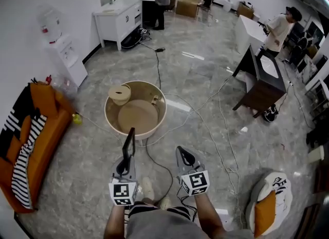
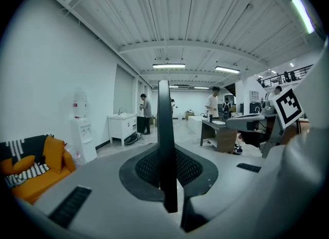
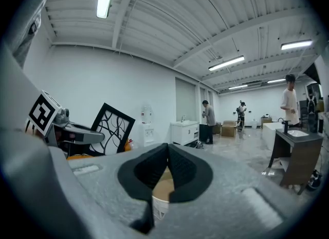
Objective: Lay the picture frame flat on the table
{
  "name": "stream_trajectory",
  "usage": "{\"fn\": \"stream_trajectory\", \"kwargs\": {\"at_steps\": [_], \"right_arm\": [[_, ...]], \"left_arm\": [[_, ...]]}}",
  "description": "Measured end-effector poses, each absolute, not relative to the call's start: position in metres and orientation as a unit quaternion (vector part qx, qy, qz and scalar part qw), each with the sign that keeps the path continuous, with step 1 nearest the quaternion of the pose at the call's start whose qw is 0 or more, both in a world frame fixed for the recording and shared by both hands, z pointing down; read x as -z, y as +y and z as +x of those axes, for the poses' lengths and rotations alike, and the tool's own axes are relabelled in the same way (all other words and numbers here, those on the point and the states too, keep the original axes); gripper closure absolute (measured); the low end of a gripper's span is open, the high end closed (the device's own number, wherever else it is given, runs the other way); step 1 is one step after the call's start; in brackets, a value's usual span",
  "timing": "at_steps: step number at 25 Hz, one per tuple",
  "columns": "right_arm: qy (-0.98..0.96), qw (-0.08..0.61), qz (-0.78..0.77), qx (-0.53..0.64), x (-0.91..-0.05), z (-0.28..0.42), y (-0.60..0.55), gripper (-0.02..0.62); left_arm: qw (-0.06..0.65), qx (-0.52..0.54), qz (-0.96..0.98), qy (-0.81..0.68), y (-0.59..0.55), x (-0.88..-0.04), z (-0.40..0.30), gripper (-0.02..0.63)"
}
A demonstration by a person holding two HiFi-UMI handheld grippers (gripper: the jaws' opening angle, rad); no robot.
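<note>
Pinching the picture frame (image 1: pixel 129 143) near its lower end in the left gripper (image 1: pixel 125 167), jaws clenched on the thin black border. Held in the air, upright, touching nothing else. Seen edge-on from the head view and from the left gripper view, as a dark sliver rising from the jaws. Seen face-on only from the right gripper view: black border, branch pattern, leaning a little.

Just beside it, on the right, the right gripper (image 1: pixel 184 155), jaws pressed together on nothing.

Straight ahead and lower, a round counter (image 1: pixel 138 117) with a raised rim, near but not yet under the frame. Bare across its middle. Toward its far left, a round lid-like piece (image 1: pixel 120 94); by its right wall, a small wooden bit (image 1: pixel 154 99), too small to name. Around it, grey floor with a cable (image 1: pixel 165 170) trailing between the grippers, and an orange sofa (image 1: pixel 31 145) well off to the left.

Judging by this: approach step, frame in hand, laying down not begun. Long axis standing up, so likely calls for carrying forward over the near rim, then tipping the top away and down onto the bare middle. Left side alone holding, right side free to steady. Worth minding the rim and the round piece on the way down.
</note>
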State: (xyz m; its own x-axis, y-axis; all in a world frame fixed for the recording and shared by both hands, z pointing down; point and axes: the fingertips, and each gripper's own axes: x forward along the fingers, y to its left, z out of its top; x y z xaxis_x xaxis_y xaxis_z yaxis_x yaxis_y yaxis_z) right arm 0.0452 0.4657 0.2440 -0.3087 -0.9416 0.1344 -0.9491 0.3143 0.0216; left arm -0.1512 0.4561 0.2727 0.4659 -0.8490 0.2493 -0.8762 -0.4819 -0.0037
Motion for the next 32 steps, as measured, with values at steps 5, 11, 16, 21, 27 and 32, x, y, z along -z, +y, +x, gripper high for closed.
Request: {"fn": "stream_trajectory", "kwargs": {"at_steps": [5, 11, 16, 21, 27, 32], "right_arm": [[-0.803, 0.063, 0.591, -0.040, -0.247, 0.037, 0.421, 0.597], [-0.800, 0.063, 0.595, -0.043, -0.244, 0.020, 0.384, 0.597], [-0.797, 0.067, 0.599, -0.034, -0.242, 0.002, 0.357, 0.597], [-0.795, 0.064, 0.603, -0.028, -0.234, -0.004, 0.339, 0.597], [-0.791, 0.053, 0.609, -0.026, -0.229, 0.001, 0.316, 0.597], [-0.795, 0.051, 0.604, -0.031, -0.236, 0.009, 0.286, 0.597]], "left_arm": [[0.068, -0.104, 0.858, -0.498, 0.407, -0.272, -0.158, 0.561], [0.070, -0.107, 0.862, -0.491, 0.369, -0.274, -0.176, 0.560], [0.058, -0.099, 0.869, -0.481, 0.343, -0.267, -0.186, 0.561], [0.058, -0.090, 0.870, -0.482, 0.323, -0.259, -0.195, 0.561], [0.048, -0.084, 0.872, -0.480, 0.301, -0.248, -0.192, 0.561], [0.050, -0.087, 0.870, -0.483, 0.273, -0.251, -0.184, 0.560]]}}
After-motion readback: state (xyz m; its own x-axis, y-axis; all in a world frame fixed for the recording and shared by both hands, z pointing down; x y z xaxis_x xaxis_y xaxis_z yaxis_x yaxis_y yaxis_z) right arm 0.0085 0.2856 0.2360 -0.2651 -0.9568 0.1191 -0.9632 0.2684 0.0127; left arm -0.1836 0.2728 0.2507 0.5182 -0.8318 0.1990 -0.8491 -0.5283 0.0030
